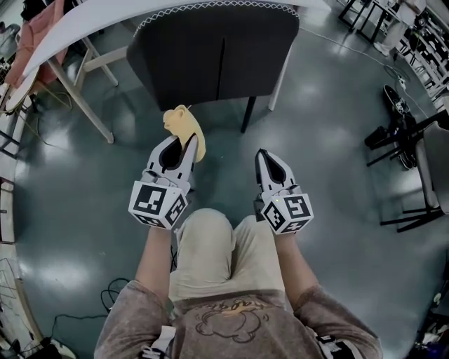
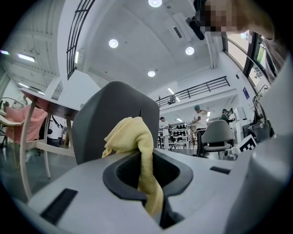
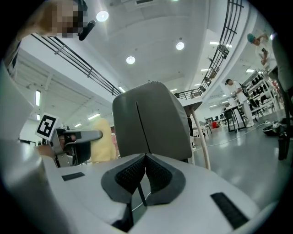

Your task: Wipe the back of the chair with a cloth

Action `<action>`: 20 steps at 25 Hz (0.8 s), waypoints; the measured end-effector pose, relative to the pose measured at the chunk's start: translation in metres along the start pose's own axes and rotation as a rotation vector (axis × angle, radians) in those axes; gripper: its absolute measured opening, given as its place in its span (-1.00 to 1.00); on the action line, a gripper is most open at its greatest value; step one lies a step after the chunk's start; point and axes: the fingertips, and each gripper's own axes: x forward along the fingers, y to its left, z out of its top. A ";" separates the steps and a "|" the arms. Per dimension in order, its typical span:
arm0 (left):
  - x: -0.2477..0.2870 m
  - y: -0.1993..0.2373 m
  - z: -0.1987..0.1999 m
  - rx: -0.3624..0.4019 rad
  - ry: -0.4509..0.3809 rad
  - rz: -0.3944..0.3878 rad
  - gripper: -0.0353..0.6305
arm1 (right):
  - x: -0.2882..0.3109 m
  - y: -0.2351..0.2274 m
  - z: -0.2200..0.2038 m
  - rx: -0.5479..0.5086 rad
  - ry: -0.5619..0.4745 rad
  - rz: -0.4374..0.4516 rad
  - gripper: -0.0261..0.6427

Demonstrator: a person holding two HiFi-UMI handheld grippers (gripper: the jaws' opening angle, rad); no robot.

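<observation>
A dark grey chair (image 1: pixel 217 56) stands ahead with its back (image 2: pixel 114 119) toward me, pushed under a white table. My left gripper (image 1: pixel 184 140) is shut on a yellow cloth (image 1: pixel 185 128), which bunches above the jaws (image 2: pixel 130 135) and hangs down between them. The cloth sits a little short of the chair back, not touching it. My right gripper (image 1: pixel 262 156) is shut with nothing in it, level with the left one. The chair back (image 3: pixel 151 121) fills the middle of the right gripper view, with the cloth (image 3: pixel 101 140) at its left.
A white table (image 1: pixel 105 21) with slanted pale legs (image 1: pixel 81 95) stands over the chair. Dark stands and cables (image 1: pixel 407 133) sit at the right. Pink fabric (image 1: pixel 35 35) hangs at the far left. People stand far off among desks (image 2: pixel 199 123). My knees (image 1: pixel 224 245) are below the grippers.
</observation>
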 end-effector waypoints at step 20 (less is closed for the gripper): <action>0.007 0.086 0.151 0.209 -0.137 0.143 -0.74 | -0.015 0.017 0.001 -0.018 -0.006 0.040 -0.85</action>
